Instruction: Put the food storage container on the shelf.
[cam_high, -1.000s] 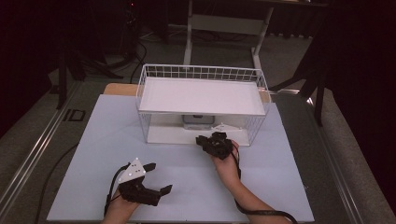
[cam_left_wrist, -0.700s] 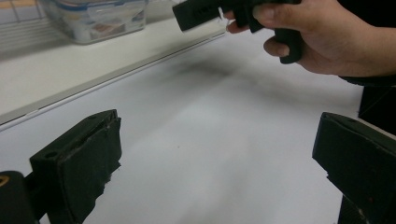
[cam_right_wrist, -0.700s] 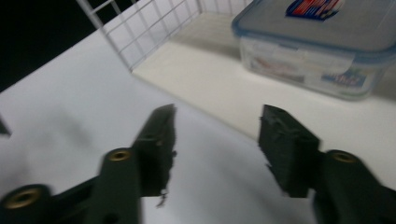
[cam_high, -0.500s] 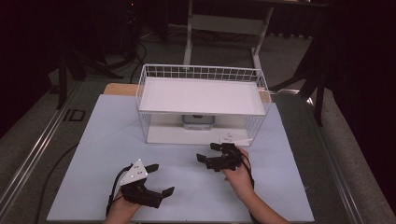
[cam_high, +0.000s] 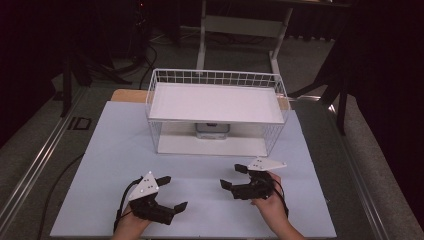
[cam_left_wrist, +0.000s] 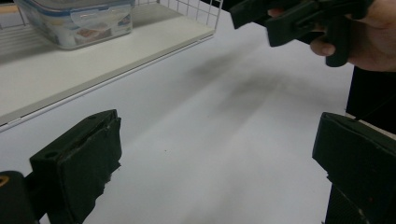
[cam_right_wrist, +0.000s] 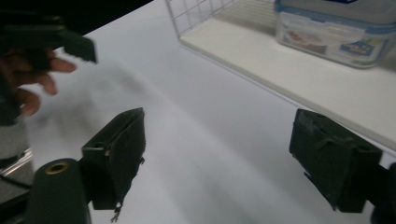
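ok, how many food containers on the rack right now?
1. A clear lidded container sits on the lower shelf of the white wire rack, toward the back, under the top shelf. That shelf hides part of the lower level from above, so another could be hidden.

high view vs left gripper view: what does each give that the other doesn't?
High view: the whole white wire rack with its upper shelf, the dark floor around the table, and both grippers from above, the left gripper and the right gripper, jaws apart with nothing between them.
Left gripper view: the clear lidded container close up, with its printed label, and the left gripper's jaw pads.
Both: the white tabletop, the rack's lower shelf, the container, the right gripper.
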